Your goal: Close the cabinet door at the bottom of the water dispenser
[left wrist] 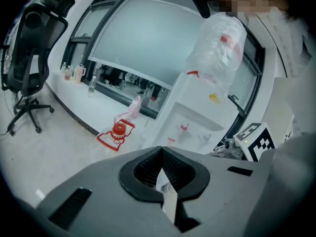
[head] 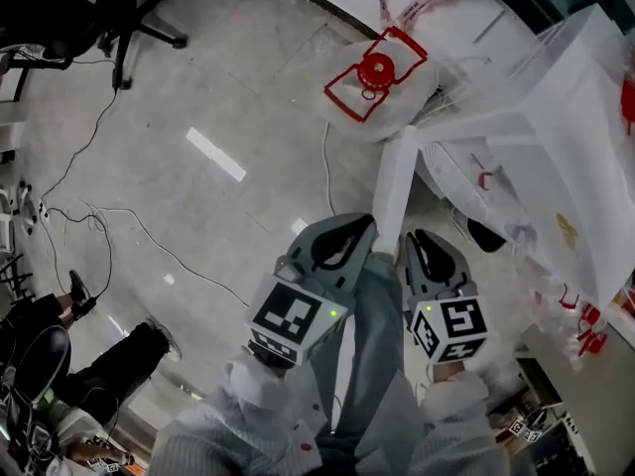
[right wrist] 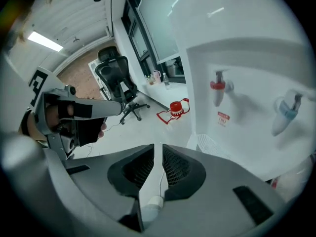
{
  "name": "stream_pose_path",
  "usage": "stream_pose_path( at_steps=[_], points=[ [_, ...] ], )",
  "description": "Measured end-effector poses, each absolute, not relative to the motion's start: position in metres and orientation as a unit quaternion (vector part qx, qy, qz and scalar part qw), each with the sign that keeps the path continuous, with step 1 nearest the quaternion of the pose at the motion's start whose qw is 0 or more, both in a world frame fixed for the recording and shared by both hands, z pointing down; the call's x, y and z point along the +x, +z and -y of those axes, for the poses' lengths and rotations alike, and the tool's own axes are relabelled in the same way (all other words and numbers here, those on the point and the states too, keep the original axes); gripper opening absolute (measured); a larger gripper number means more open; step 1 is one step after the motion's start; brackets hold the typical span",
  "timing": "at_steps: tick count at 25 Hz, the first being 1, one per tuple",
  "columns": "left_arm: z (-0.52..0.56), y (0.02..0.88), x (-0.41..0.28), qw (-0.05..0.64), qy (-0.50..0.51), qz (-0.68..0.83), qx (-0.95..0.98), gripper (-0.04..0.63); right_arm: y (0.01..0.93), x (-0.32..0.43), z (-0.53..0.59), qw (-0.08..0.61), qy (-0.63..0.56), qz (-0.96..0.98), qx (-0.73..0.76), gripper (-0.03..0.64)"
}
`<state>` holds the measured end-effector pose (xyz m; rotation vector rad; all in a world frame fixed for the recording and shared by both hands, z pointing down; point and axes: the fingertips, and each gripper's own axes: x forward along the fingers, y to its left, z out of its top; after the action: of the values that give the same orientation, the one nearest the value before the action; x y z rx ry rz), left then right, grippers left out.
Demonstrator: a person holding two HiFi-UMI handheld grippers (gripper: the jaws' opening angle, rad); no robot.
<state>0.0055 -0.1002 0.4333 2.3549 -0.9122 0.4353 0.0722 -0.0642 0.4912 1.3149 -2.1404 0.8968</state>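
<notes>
The white water dispenser (head: 541, 137) stands at the right of the head view, a clear bottle (left wrist: 217, 48) on top of it. Its white bottom cabinet door (head: 397, 181) stands open, swung out over the floor. My left gripper (head: 365, 228) is just left of the door's near end, and my right gripper (head: 415, 238) just right of it. Both are shut and hold nothing. In the left gripper view the gripper (left wrist: 160, 152) points at the dispenser front (left wrist: 197, 117). In the right gripper view the gripper (right wrist: 158, 149) sits below the red tap (right wrist: 217, 87) and the blue tap (right wrist: 289, 110).
A red frame with a red cap (head: 375, 72) lies on the floor beyond the door. A black office chair (head: 99, 8) stands at the far left, with cables (head: 99, 216) trailing across the floor. Another person's legs (head: 99, 365) show at the lower left.
</notes>
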Motion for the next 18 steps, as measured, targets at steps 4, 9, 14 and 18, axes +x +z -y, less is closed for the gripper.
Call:
stream_pose_path(
  at_steps=[4,9,14,18],
  points=[
    [0.092,0.464,0.000,0.300,0.176,0.340,0.874,0.009,0.525,0.071,0.061,0.250,0.331,0.770,0.484,0.017],
    [0.086,0.500,-0.006,0.317,0.190,0.343,0.863,0.009,0.568,0.071,0.056,0.271,0.352,0.757,0.480,0.070],
    [0.085,0.533,-0.008,0.327,0.208,0.339,0.857,0.009,0.609,0.066,0.050,0.299,0.366,0.743,0.474,0.093],
    [0.084,0.556,-0.007,0.339,0.222,0.334,0.851,0.009,0.640,0.063,0.044,0.331,0.364,0.733,0.471,0.110]
  ],
)
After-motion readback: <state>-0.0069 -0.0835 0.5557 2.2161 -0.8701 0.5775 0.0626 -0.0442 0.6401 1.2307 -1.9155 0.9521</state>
